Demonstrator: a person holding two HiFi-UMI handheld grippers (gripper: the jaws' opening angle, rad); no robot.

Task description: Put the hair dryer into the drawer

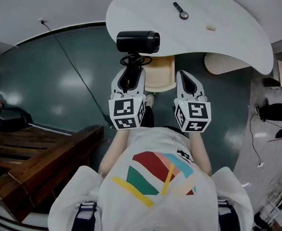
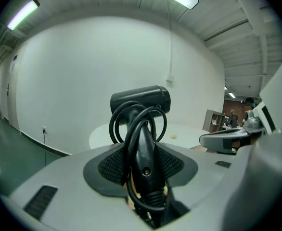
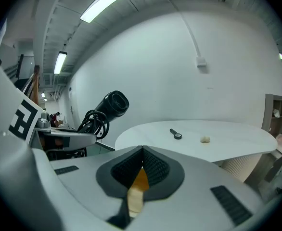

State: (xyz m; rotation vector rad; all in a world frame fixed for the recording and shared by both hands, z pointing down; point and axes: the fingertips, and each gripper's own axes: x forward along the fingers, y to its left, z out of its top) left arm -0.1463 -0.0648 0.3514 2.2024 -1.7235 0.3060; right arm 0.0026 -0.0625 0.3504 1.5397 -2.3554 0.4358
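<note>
A: Hair dryer [image 1: 137, 42], appearance?
B: Black, glossy. Short round barrel on a tapering handle. Black cord [image 2: 116, 124] wound in loose loops round the upper handle.
A: Pose and place?
B: Off any surface. Handle clamped between the jaws of the left gripper [image 1: 128, 78], barrel at the far end, lying crosswise to the jaws, just before the white table's [image 1: 227, 37] near edge.

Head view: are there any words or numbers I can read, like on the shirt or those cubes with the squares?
No word or number here can be read.
Small dark print on the white shirt, beside the coloured stripes: too small to read.
Marker cube on the left and marker cube on the right: only black and white square patterns, no letters.
Hair dryer: no label shows.
</note>
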